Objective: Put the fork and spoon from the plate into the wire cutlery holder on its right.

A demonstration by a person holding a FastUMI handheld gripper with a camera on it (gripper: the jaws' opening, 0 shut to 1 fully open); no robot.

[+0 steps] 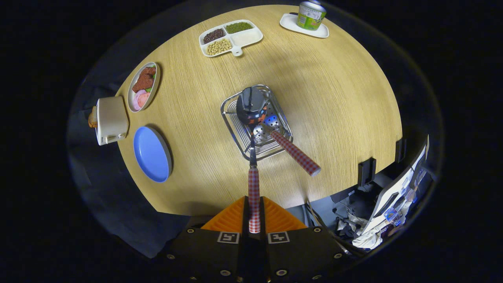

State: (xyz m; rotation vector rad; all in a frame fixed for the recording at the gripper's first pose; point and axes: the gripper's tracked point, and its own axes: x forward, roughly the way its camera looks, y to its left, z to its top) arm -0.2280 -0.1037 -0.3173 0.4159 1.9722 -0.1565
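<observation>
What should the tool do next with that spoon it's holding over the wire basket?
Probably lower it a little further, then open. The tool is shut on the spoon by its checked handle, bowl hanging over the wire cutlery holder. The fork already leans inside, and the blue plate lies bare.

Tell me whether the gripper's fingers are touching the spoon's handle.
Touching. In the gripper view, the gripper has both fingers pressed against the checked handle of the spoon, whose bowl hangs over the wire holder.
</observation>
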